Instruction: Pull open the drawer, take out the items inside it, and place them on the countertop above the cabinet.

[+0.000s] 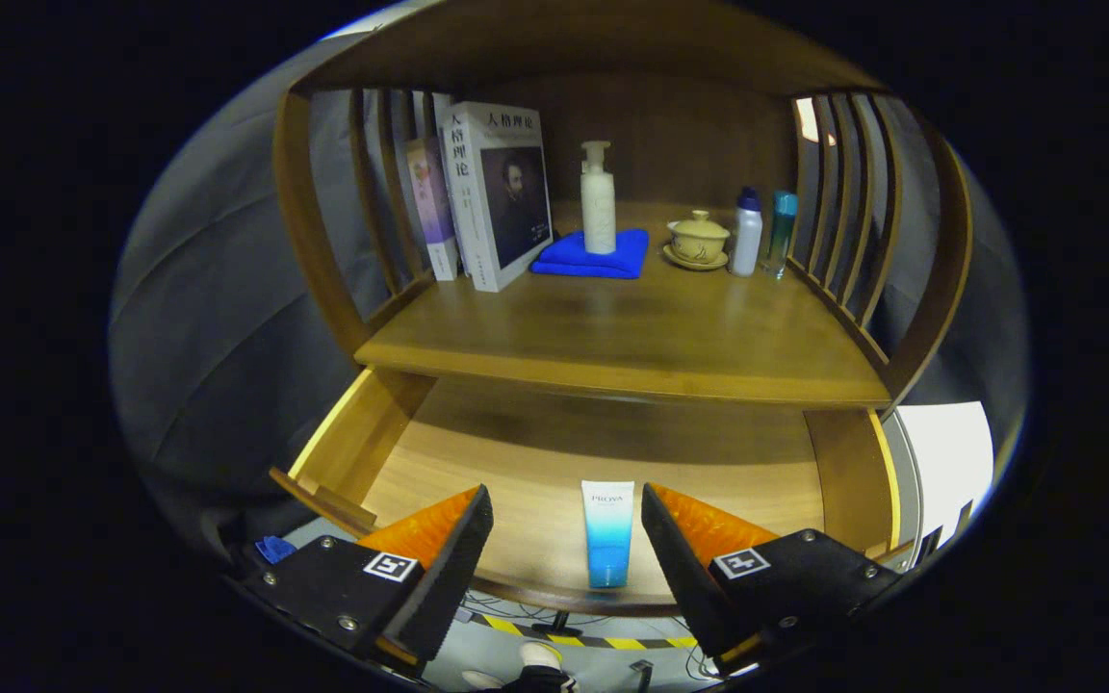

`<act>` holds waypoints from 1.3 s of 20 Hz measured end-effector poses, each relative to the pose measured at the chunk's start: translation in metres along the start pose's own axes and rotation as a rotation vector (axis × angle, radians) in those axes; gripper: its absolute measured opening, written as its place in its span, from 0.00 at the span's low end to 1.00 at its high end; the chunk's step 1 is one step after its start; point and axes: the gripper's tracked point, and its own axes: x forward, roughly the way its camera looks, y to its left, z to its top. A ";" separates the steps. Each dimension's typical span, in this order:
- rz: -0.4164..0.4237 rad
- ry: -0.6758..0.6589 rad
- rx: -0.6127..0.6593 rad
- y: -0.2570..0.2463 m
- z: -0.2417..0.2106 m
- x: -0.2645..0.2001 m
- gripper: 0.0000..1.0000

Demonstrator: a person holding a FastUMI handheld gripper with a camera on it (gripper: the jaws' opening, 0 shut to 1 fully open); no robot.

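with the drawer [603, 452] open, i am holding my hand-held gripper [566, 539] wide around the tube [607, 532], judging i must lower and close next.

The drawer [372, 433] stands pulled out, and its wooden floor lies bare on both sides of the lone blue-and-white tube [607, 534], which lies between the spread fingers of the tongs [566, 539], untouched by either; the way down to it from above is unblocked, walled only by the drawer's sides. On the surface [612, 337] above, the whole front half is free wood. The back is crowded: books [487, 192] lean at the left slats, a pump bottle [598, 197] stands on a folded blue cloth [593, 255] mid-way, and a lidded cup [699, 238] with two small bottles [761, 231] sits near the right slats.
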 end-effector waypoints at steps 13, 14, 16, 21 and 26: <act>-0.022 0.346 -0.076 -0.030 -0.059 0.077 0.96; -0.021 0.368 -0.075 -0.030 -0.065 0.080 0.96; -0.026 0.422 -0.076 -0.033 -0.077 0.083 0.96; -0.030 0.523 -0.048 -0.036 -0.098 0.083 0.96; -0.048 0.556 -0.029 -0.036 -0.112 0.087 0.87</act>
